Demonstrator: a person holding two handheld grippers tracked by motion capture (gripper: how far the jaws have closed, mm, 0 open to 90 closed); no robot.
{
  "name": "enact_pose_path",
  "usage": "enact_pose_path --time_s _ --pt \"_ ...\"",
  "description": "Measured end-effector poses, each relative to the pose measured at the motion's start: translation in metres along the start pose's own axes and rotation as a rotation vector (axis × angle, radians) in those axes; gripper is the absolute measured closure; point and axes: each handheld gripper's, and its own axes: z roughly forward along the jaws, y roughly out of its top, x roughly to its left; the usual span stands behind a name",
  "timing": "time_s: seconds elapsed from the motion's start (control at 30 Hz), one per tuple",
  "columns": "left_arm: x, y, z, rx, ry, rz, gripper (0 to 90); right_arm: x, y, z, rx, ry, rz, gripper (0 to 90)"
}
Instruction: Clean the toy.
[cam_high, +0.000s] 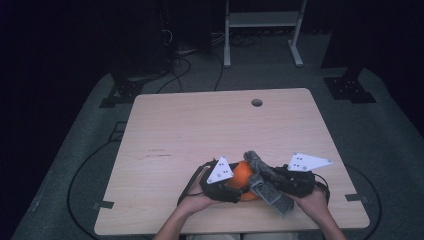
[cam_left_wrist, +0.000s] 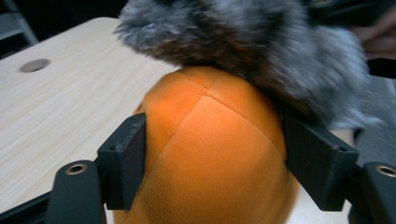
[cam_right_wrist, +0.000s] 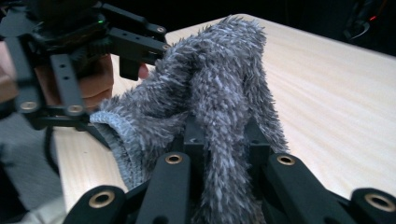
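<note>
at the table's (cam_high: 200, 125) near edge, my left gripper (cam_left_wrist: 215, 154) has its jaws partly open around an orange plush ball (cam_left_wrist: 210, 154), a pad pressing at 9 o'clock and another at 3 o'clock. my right gripper (cam_right_wrist: 219, 144) is clamped tight on a grey fuzzy sock (cam_right_wrist: 219, 88), which drapes over the ball's 12 o'clock side.

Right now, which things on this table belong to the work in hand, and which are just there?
In the job:
- orange plush ball, between the left gripper fingers
- grey fuzzy sock, clamped in the right gripper

Just there:
- table and its cable hole
- metal stand on the floor behind
</note>
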Motion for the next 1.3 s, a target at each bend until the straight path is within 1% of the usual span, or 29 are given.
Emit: enact_pose_path --time_s 0.07,0.1,0.17,0.2,0.27,0.3,0.33,0.4,0.43,0.47,0.5,0.57,0.63,0.7,0.73,0.8,0.87,0.9,0.93,0.97,1.0,1.03,1.07,1.1,1.13,1.2,1.23,1.27,1.3 --pt "0.005 -0.002 -0.004 -0.024 -0.038 -0.001 22.9 -0.001 -0.002 -0.002 0.006 -0.001 0.000 76.1" --pt "0.007 -0.003 -0.005 -0.037 -0.043 -0.005 22.5 0.000 -0.002 -0.003 0.012 -0.010 -0.006 76.1" --pt "0.010 -0.004 -0.005 -0.042 -0.039 0.000 19.6 -0.001 -0.003 -0.006 0.018 -0.021 -0.010 76.0" --pt "0.011 -0.004 -0.003 -0.036 -0.029 0.000 18.6 -0.001 -0.003 -0.007 0.019 -0.025 -0.012 76.0" --pt "0.013 -0.010 0.005 -0.015 -0.034 -0.007 15.2 -0.002 -0.004 -0.009 0.027 -0.026 -0.013 76.0" --pt "0.012 -0.013 0.009 -0.014 -0.027 -0.012 16.0 -0.001 -0.003 -0.009 0.032 -0.026 -0.019 76.1" --pt "0.011 -0.014 0.010 -0.017 -0.022 -0.010 22.3 0.002 -0.002 -0.008 0.044 -0.031 -0.026 76.2" --pt "0.006 -0.013 0.011 -0.014 0.021 -0.006 27.0 0.008 0.002 -0.007 0.046 -0.024 -0.042 76.4" --pt "0.003 -0.010 0.012 -0.006 0.023 -0.004 28.1 0.013 0.006 -0.006 0.042 -0.016 -0.060 76.4" --pt "0.000 -0.008 0.013 0.004 0.011 0.009 28.2 0.018 0.009 -0.005 0.041 -0.008 -0.075 76.4" --pt "-0.001 -0.007 0.013 0.004 -0.003 0.009 27.3 0.022 0.013 -0.003 0.046 -0.009 -0.100 76.4" --pt "0.002 -0.007 0.009 0.010 -0.049 0.010 23.4 0.021 0.013 -0.002 0.054 -0.018 -0.118 76.4" --pt "0.006 -0.010 0.006 0.003 -0.053 0.026 20.2 0.015 0.008 -0.004 0.040 -0.027 -0.097 76.4" --pt "0.006 -0.011 0.010 0.005 -0.037 0.034 19.7 0.006 0.003 -0.008 0.038 -0.045 -0.075 76.4" --pt "0.005 -0.011 0.012 0.006 -0.024 0.050 21.5 0.004 0.002 -0.010 0.037 -0.051 -0.062 76.3" --pt "0.001 -0.011 0.015 -0.008 0.009 0.068 28.1 0.002 0.002 -0.013 0.049 -0.072 -0.070 76.4" --pt "-0.003 -0.011 0.018 -0.016 0.020 0.061 32.5 0.004 0.005 -0.015 0.057 -0.081 -0.078 76.5" --pt "-0.005 -0.010 0.019 -0.010 0.014 0.067 33.3 0.007 0.008 -0.015 0.062 -0.077 -0.090 76.5" --pt "-0.008 -0.009 0.021 -0.004 0.002 0.068 33.4 0.012 0.011 -0.015 0.069 -0.060 -0.097 76.7" --pt "-0.012 -0.008 0.022 0.003 -0.011 0.083 33.4 0.017 0.013 -0.013 0.067 -0.039 -0.109 76.7" --pt "-0.016 -0.007 0.024 0.011 -0.020 0.111 33.4 0.022 0.016 -0.011 0.068 -0.023 -0.123 76.7" --pt "-0.021 -0.007 0.025 0.019 -0.017 0.141 33.3 0.026 0.018 -0.008 0.074 -0.017 -0.143 76.7" --pt "-0.022 -0.007 0.025 0.021 -0.012 0.143 33.2 0.029 0.020 -0.006 0.081 -0.027 -0.158 76.7" --pt "-0.021 -0.007 0.024 0.018 -0.015 0.135 33.1 0.029 0.020 -0.005 0.085 -0.033 -0.154 76.8" --pt "-0.018 -0.007 0.022 0.012 -0.029 0.124 32.1 0.026 0.020 -0.006 0.078 -0.025 -0.134 76.7" --pt "-0.012 -0.008 0.019 -0.008 -0.044 0.103 27.4 0.023 0.017 -0.007 0.072 -0.014 -0.112 76.7" --pt "-0.010 -0.008 0.020 -0.010 -0.031 0.078 22.8 0.022 0.016 -0.008 0.076 -0.010 -0.109 76.7" --pt "-0.008 -0.007 0.023 0.019 -0.022 0.065 14.3 0.023 0.015 -0.009 0.080 0.000 -0.105 76.7" --pt "-0.007 -0.008 0.027 0.037 -0.031 0.043 10.3 0.024 0.015 -0.009 0.084 0.009 -0.110 76.7"
